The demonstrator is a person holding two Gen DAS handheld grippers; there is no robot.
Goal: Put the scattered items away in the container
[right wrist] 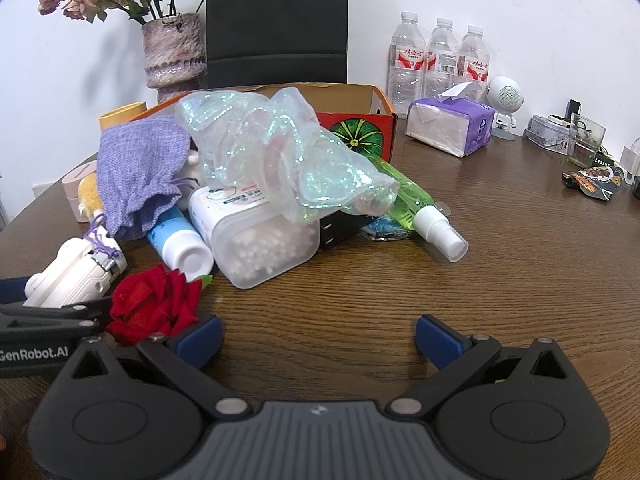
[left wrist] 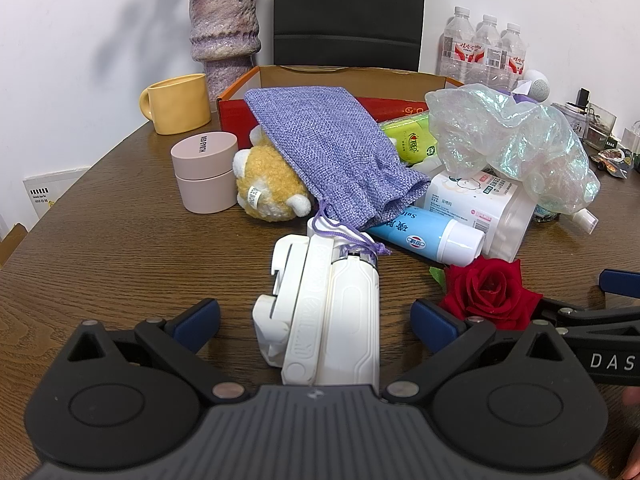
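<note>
Left wrist view: left gripper [left wrist: 316,318] spread wide around the white gadget [left wrist: 320,312], pads clear of both sides — nothing grasped. Right gripper [right wrist: 318,338] likewise released, over bare table [right wrist: 500,240], rose [right wrist: 154,304] just beside its left finger. Further out, the pile on the table: pouch [left wrist: 332,152], plush [left wrist: 268,188], tube [left wrist: 432,236], tub [right wrist: 260,236], spray bottle [right wrist: 416,204], film [right wrist: 280,152]. Box [right wrist: 376,124] behind — inside hidden; by the look of it, nearly all left to do.
</note>
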